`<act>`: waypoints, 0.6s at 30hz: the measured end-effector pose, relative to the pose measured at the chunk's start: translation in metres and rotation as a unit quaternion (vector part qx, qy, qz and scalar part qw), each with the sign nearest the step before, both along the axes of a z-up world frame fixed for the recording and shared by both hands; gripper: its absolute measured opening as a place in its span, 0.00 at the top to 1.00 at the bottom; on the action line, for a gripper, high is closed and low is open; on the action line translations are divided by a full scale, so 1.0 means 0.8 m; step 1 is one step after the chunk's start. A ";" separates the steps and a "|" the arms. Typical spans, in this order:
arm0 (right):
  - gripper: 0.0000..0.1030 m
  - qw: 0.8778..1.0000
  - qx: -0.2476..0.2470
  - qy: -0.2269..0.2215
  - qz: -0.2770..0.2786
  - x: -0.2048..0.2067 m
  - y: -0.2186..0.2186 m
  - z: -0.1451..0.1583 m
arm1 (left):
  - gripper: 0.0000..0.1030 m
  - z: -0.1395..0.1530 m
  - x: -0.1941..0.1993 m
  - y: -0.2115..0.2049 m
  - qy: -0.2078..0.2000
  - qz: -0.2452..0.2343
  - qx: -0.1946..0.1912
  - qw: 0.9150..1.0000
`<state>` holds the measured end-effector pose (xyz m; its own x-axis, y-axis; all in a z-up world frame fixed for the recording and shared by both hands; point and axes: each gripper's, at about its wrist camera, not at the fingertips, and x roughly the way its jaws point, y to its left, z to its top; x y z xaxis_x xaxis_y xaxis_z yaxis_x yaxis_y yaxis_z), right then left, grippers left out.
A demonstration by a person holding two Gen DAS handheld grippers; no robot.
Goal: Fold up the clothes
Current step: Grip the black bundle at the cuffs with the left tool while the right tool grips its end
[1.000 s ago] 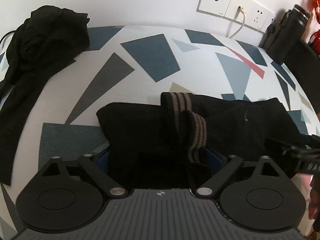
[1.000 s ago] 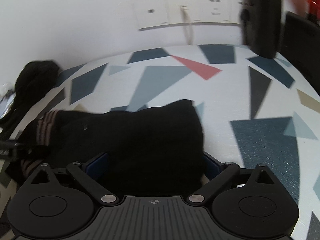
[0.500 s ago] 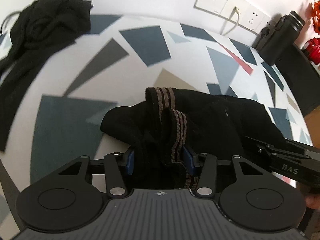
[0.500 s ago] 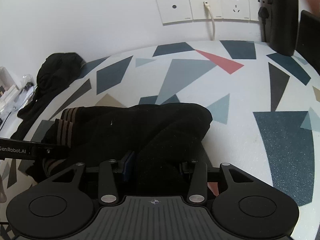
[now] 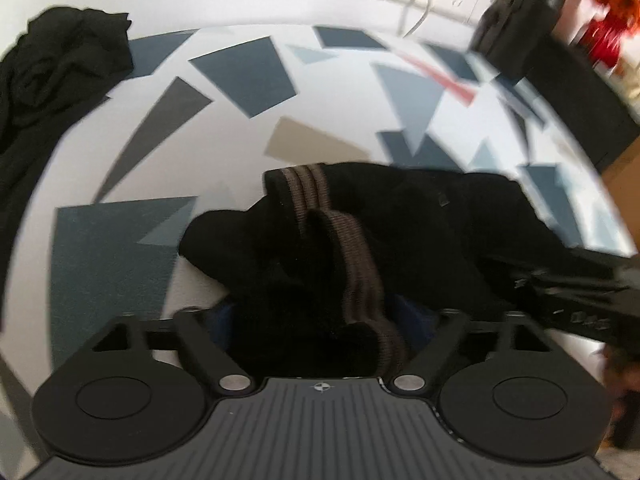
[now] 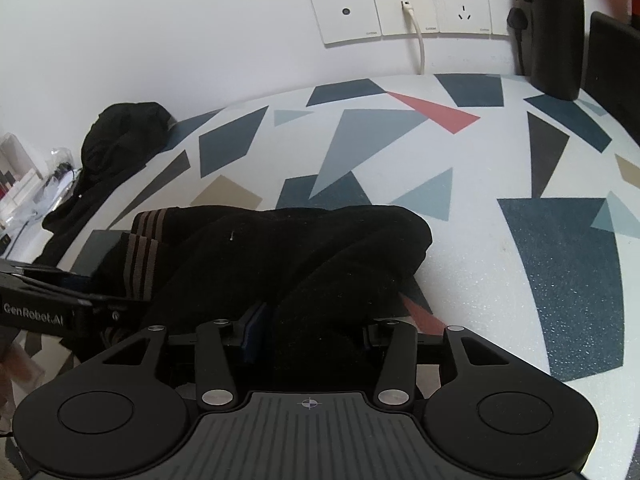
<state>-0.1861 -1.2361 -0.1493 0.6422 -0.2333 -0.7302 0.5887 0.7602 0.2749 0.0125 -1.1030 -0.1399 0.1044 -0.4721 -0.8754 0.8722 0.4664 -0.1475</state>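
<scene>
A black garment (image 5: 420,216) with brown-striped cuffs (image 5: 360,272) lies bunched on the patterned table (image 5: 240,72). My left gripper (image 5: 320,312) stands open around the cuff end, cloth filling the gap between its blue pads. In the right wrist view the same garment (image 6: 300,248) stretches leftward. My right gripper (image 6: 312,324) is shut on its plain end, which is slightly raised. The left gripper (image 6: 100,300) shows at the striped cuffs (image 6: 140,256). The right gripper (image 5: 560,292) appears blurred at the right in the left wrist view.
A heap of black clothes (image 6: 124,132) lies at the table's far left. Wall sockets (image 6: 404,8) with a white cable sit behind. A black bottle (image 6: 554,28) and a dark box (image 6: 612,60) stand at the far right. Bare table (image 6: 480,160) stretches ahead.
Both grippers closed on the garment after the first frames. The left one has since widened again around the cuffs; the right stays closed. The garment is more bunched.
</scene>
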 end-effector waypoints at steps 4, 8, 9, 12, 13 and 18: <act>0.47 1.000 -0.011 0.017 -0.010 0.002 0.001 0.002 | 0.00 -0.003 0.007 0.003 -0.002 0.013 0.005 1.000; 0.30 0.999 -0.019 0.027 -0.024 -0.002 0.000 0.000 | 0.00 -0.004 0.010 0.005 -0.003 0.011 0.006 1.000; 0.28 0.999 -0.021 0.028 -0.024 -0.002 0.000 -0.001 | 0.00 -0.004 0.010 0.005 -0.004 0.011 0.006 1.000; 0.07 0.999 -0.029 0.042 -0.014 0.004 0.005 -0.004 | 0.00 -0.005 0.008 0.004 -0.007 0.014 0.006 1.000; 0.06 0.998 -0.033 0.046 -0.012 0.006 0.007 -0.006 | 0.00 -0.005 0.007 0.004 -0.008 0.015 0.007 1.000; 0.01 0.997 -0.049 0.048 -0.021 0.011 0.015 -0.011 | 0.00 -0.006 0.005 0.002 -0.015 0.014 0.007 1.000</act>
